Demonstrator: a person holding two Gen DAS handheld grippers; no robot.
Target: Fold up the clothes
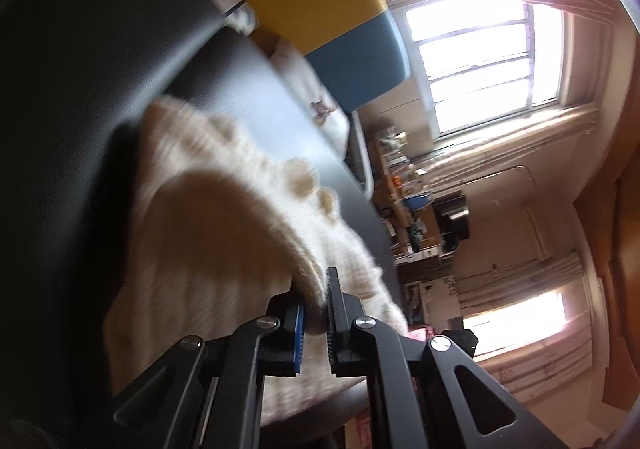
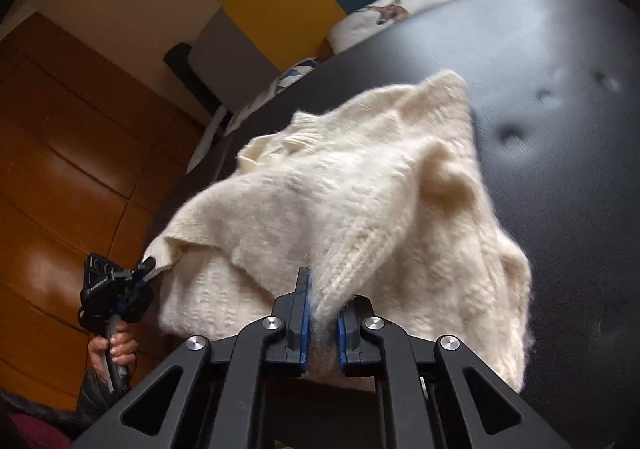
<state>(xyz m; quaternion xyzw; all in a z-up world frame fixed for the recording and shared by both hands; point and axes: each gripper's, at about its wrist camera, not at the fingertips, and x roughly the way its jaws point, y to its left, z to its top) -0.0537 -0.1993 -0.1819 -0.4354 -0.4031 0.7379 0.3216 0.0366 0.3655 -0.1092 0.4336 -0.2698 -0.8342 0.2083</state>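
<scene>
A cream knitted sweater [image 2: 344,201] lies partly on a black table [image 2: 560,97] and is lifted at its near edge. My right gripper [image 2: 322,313] is shut on the sweater's ribbed hem. My left gripper [image 1: 316,313] is shut on another edge of the sweater [image 1: 208,217], which hangs blurred in front of it. In the right wrist view the left gripper [image 2: 146,269] shows at the lower left, off the table's edge, pinching a corner of the sweater.
A chair with yellow, blue and grey panels [image 2: 296,9] stands behind the table. A patterned white cloth [image 2: 384,15] lies near the table's far edge. The wooden floor [image 2: 60,169] is at the left. Bright windows [image 1: 488,61] and a cluttered shelf [image 1: 404,185] lie beyond.
</scene>
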